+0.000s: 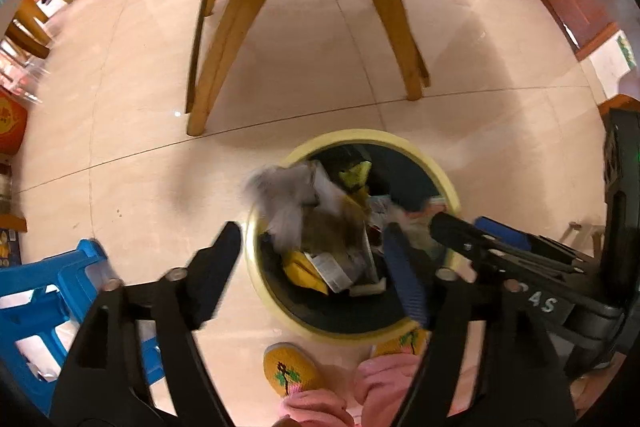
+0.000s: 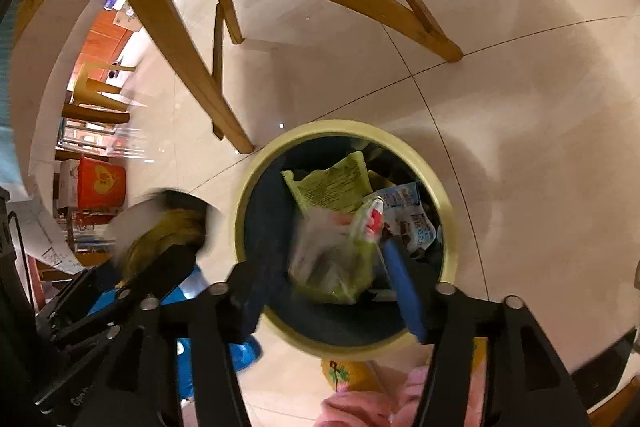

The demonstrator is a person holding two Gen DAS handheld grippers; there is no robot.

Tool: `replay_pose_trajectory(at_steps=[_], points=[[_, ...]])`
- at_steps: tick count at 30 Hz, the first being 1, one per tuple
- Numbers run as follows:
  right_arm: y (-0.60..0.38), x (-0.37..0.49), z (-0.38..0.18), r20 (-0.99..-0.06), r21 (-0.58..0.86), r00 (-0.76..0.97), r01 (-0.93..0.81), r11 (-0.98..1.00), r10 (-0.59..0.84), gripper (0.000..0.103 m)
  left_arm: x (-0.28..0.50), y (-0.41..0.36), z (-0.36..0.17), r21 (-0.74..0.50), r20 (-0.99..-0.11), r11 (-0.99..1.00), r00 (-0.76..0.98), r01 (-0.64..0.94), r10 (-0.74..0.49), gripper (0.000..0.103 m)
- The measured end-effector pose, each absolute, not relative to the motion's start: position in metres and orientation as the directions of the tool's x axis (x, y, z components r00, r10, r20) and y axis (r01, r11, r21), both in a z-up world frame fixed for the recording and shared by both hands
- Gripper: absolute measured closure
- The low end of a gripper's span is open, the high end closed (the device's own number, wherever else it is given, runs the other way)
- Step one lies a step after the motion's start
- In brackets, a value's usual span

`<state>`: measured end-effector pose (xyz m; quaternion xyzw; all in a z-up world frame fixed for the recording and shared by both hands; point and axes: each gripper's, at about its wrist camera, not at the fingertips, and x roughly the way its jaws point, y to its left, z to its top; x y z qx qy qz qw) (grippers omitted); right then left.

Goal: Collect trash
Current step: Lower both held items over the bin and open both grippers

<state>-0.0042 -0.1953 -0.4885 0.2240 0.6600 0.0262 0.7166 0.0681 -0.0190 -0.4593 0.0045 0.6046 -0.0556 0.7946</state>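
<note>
Left wrist view is showing us looking down on the round pale-yellow waste bin with a dark liner [image 1: 280, 303] standing on the beige tiled floor [image 1: 120, 167]; our left gripper [image 1: 316, 259] is hanging over it with its fingers spread wide, nothing between them; a blurred grey-white scrap of paper or film [image 1: 280, 199] is showing over the bin's near-left rim, apart from both fingers, though whether it is lying on the heap or in the air we cannot tell; our right gripper [image 1: 456, 227] is reaching in from the right over the same rim.

Right wrist view is giving us what the other is not: our right gripper [image 2: 332, 267] is spread over the bin [image 2: 256, 195], and a smeared clear-and-green plastic wrapper [image 2: 340, 255] is lying between its fingers; contact with either pad is too blurred to judge; a yellow-green printed packet [image 2: 332, 183] and a blue-and-white sachet [image 2: 412, 215] are resting deeper inside.

Curved wooden chair legs [image 1: 224, 59] are standing beyond the bin; a blue plastic stool [image 1: 48, 291] is partly hidden behind the left gripper; yellow embroidered slippers [image 1: 292, 371] and pink trouser cuffs [image 1: 384, 379] are cut off at the bottom edge.
</note>
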Motion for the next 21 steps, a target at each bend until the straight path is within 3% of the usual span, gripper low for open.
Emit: replay_pose_trajectory(at_steps=[1, 3, 11, 21], points=[[-0.197, -0.004, -0.494, -0.936, 0.352, 0.126, 0.265, 0.898, 0.330, 0.030, 0.070, -0.017, -0.461, -0.057, -0.962, 0.995, 0.263, 0.085, -0.078, 0.016], [-0.199, -0.002, -0.503, -0.939, 0.343, 0.125, 0.269, 0.900, 0.320, 0.021, 0.073, -0.012, -0.466, -0.060, -0.962, 0.996, 0.262, 0.063, -0.075, 0.015], [-0.198, -0.002, -0.504, -0.944, 0.329, 0.128, 0.251, 0.910, 0.305, 0.021, 0.066, -0.006, -0.453, -0.060, -0.958, 0.997, 0.276, 0.054, -0.072, 0.010], [-0.196, -0.007, -0.465, -0.949, 0.308, 0.151, 0.235, 0.922, 0.278, 0.020, 0.057, 0.004, -0.410, -0.084, -0.951, 0.996, 0.295, 0.030, -0.089, 0.010]])
